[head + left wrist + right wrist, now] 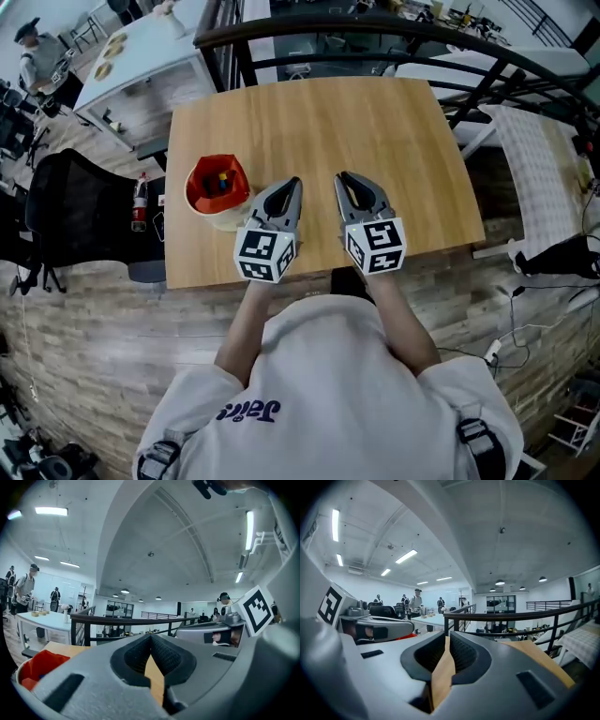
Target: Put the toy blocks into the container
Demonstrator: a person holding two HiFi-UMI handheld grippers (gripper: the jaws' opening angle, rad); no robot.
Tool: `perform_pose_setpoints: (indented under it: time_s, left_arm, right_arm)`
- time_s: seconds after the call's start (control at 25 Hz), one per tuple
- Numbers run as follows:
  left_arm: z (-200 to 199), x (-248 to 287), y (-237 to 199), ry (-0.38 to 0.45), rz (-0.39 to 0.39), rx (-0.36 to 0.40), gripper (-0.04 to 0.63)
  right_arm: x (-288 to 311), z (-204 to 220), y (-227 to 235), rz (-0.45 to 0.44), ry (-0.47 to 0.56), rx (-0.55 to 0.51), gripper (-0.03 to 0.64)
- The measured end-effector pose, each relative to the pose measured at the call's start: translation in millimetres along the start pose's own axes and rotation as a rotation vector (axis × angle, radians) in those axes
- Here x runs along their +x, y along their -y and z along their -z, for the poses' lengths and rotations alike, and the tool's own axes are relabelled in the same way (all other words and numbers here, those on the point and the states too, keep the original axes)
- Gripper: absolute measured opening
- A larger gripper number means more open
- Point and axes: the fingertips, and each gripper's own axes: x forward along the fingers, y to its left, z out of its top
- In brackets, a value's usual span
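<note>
One light wooden table [319,122], one red-lined, cream-walled round container [196,184] and two grey grippers. The container stands near the table's left edge, just left of the left gripper [295,181]. The toy blocks [223,182] lie inside it: one yellow and one darker, too small to count further. The left gripper's jaws are closed tip to tip on nothing. The right gripper [340,176] is empty too, its jaws drawn all but together. Only the head view looks into the container. The left gripper view catches just its red edge.
</note>
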Motion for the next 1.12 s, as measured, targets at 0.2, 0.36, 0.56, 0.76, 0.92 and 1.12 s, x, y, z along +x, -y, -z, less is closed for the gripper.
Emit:
perform_pose_setpoints:
  time_s: [0.2, 0.36, 0.56, 0.76, 0.92, 1.12]
  left_arm:
    - [-4, -6, 28, 0.010, 0.051, 0.030, 0.006]
    - [-1, -10, 41, 0.011, 0.072, 0.048, 0.006]
    - [-5, -16, 54, 0.021, 0.079, 0.056, 0.006]
    - [-15, -24, 52, 0.051, 0.075, 0.047, 0.006]
    - [-24, -31, 55, 0.063, 0.064, 0.049, 0.006]
    - [-18, -45, 44, 0.067, 0.026, 0.045, 0.006]
  right_arm:
    - [-36, 3, 20, 0.125, -0.019, 0.032, 0.023]
    - [-51, 6, 24, 0.146, 0.001, 0.054, 0.017]
    - [-69, 5, 23, 0.173, 0.020, 0.050, 0.015]
    - [-71, -1, 16, 0.179, 0.028, 0.040, 0.015]
    - [-80, -10, 14, 0.180, 0.030, 0.027, 0.015]
    - [-86, -3, 7, 0.171, 0.010, 0.019, 0.015]
